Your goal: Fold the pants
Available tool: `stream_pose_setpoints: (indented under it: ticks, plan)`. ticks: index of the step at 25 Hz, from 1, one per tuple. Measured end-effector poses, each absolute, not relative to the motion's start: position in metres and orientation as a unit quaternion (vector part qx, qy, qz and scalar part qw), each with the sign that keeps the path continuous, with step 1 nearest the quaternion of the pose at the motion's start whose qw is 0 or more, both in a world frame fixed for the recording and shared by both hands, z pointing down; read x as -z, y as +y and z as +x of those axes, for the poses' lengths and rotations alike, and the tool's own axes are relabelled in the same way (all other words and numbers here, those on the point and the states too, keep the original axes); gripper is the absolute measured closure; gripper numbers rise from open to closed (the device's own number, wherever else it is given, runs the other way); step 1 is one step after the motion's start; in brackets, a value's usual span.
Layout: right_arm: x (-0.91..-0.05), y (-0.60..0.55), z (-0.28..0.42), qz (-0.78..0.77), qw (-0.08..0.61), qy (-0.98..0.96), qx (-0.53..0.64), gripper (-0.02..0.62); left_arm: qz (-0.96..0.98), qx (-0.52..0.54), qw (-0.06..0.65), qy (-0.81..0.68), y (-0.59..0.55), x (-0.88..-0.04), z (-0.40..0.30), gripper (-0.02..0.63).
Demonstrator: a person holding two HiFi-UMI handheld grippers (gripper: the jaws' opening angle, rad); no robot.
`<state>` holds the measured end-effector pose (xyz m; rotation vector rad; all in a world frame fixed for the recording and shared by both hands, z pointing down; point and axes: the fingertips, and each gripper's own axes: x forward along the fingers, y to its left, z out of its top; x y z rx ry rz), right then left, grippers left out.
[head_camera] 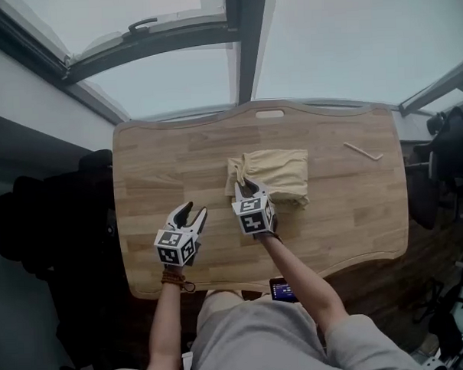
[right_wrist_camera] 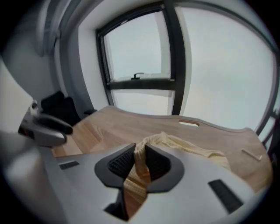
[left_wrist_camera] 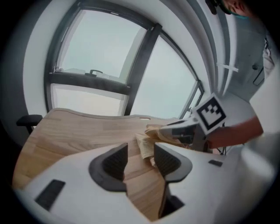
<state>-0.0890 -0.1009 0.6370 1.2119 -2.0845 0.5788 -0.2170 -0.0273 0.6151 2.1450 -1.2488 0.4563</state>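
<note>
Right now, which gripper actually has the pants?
The right gripper: its jaws are clamped on a fold of the beige pants. The left gripper is open, with only bare table between its jaws.

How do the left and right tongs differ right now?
The left tongs stand open with only table wood showing between them; the right tongs are shut on a fold of the pants. The left tongs sit clear of the pants, the right tongs at their near corner. Both point away from the person.
</note>
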Motion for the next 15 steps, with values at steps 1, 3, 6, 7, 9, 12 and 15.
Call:
stream_pose_setpoints:
  ticks: [1, 3, 6, 7, 9, 12, 15]
  plan:
    - [-0.658, -0.098, -0.098, 0.462, 0.358, -0.786, -0.202, 0.526, 0.808, -0.171, 0.309, -0.472, -0.025, -0.620, -0.223, 0.414]
    - [-0.695, -0.089, -0.110, 0.449, 0.413, -0.776, -0.163, 0.522, 0.805, -0.165, 0.322, -0.471, -0.026, -0.629, -0.228, 0.414]
    - [-0.730, -0.061, -0.126, 0.373, 0.453, -0.803, -0.107, 0.388, 0.803, -0.145, 0.345, -0.464, -0.041, -0.639, -0.218, 0.414]
    - [-0.727, -0.049, -0.129, 0.347, 0.447, -0.820, -0.082, 0.332, 0.803, -0.142, 0.350, -0.461, -0.050, -0.642, -0.211, 0.414]
    - [-0.696, -0.030, -0.122, 0.316, 0.411, -0.855, -0.011, 0.327, 0.805, -0.153, 0.354, -0.450, -0.072, -0.649, -0.192, 0.414]
    - [-0.647, -0.012, -0.069, 0.332, 0.389, -0.855, 0.087, 0.327, 0.813, -0.179, 0.365, -0.417, -0.112, -0.659, -0.145, 0.414]
    - [-0.653, -0.018, 0.032, 0.417, 0.446, -0.788, 0.082, 0.328, 0.804, -0.210, 0.396, -0.390, -0.147, -0.680, -0.102, 0.413]
